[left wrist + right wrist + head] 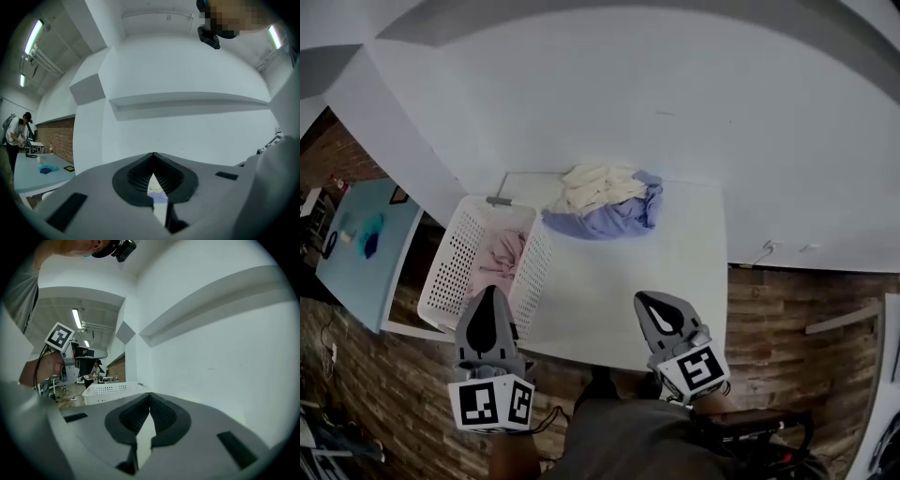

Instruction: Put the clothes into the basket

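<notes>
**Fingers.** The left gripper [153,161] has its fingers pressed together at the tips with nothing pinched. Through the slit behind the tips I see only a sliver of cream and lavender cloth far ahead. On the right gripper [149,397] the fingers are likewise pressed together and empty, with bare white surface beyond them.

**Stations, taken from the basket [450,272].** The left gripper sits at the basket's near end. The right gripper sits well off to the basket's right, at the near edge of the bench [609,300]. Both point away from me, about level.

**Basket.** It stands at the left side of the bench, long axis running away from me. A pink garment [502,253] already lies inside.

**Task item.** The clothes pile [605,202] lies outside the basket, just past its far right corner, close to the wall [675,94]. It is a cream piece on top of a lavender piece that spreads toward the basket. I cannot tell whether cloth and rim touch. The pile's long axis runs crosswise to the basket's.

**Assessment.** The pile lies ahead and to the right of the left fingers, and ahead and slightly to the left of the right fingers. I judge the right gripper the nearer, by a modest margin. Either must spread its fingers before taking the cloth.
</notes>
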Demonstrator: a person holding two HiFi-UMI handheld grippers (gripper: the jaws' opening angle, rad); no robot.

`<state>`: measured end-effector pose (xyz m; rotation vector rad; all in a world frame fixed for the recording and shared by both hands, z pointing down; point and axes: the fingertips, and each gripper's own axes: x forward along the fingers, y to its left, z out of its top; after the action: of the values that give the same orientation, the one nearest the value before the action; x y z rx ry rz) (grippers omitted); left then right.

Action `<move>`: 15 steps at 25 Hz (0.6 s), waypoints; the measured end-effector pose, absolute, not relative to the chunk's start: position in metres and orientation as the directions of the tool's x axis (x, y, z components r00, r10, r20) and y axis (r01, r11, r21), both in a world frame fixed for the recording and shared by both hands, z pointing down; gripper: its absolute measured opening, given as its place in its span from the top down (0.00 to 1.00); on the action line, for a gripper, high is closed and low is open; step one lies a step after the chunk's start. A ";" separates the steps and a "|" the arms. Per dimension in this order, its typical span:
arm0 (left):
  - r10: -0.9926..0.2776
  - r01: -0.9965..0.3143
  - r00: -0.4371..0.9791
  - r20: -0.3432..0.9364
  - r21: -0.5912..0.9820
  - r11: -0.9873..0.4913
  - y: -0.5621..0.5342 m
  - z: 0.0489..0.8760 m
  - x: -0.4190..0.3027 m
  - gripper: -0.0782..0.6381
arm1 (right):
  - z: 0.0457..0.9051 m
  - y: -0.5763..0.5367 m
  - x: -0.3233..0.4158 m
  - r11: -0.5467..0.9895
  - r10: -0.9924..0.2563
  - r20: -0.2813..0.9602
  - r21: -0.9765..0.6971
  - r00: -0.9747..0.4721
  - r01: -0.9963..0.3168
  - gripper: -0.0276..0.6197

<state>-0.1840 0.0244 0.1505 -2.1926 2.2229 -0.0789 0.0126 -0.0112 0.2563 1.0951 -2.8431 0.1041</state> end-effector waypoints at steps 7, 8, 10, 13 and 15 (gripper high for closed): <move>-0.998 -0.998 0.049 -0.032 -0.049 -0.047 0.026 0.140 -0.128 0.88 | 0.244 -0.006 0.070 0.694 -0.717 0.067 -0.016 -0.694 -0.720 0.95; -0.998 -0.997 0.055 -0.039 -0.053 -0.052 0.026 0.138 -0.121 0.88 | 0.243 -0.006 0.077 0.688 -0.724 0.060 -0.019 -0.687 -0.726 0.95; -0.996 -0.996 0.068 -0.050 -0.064 -0.065 0.025 0.133 -0.108 0.88 | 0.239 -0.005 0.089 0.676 -0.735 0.042 -0.027 -0.676 -0.737 0.95; -0.994 -0.993 0.092 -0.065 -0.079 -0.087 0.023 0.125 -0.088 0.88 | 0.233 -0.007 0.105 0.662 -0.749 0.014 -0.032 -0.663 -0.749 0.95; -0.991 -0.991 0.108 -0.076 -0.085 -0.101 0.023 0.120 -0.076 0.88 | 0.228 -0.008 0.114 0.656 -0.754 0.000 -0.031 -0.657 -0.754 0.95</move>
<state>-0.0759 0.0228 0.1203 -2.2499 2.0255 -0.0006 0.1140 -0.0080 0.2279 1.3071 -2.8703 0.0441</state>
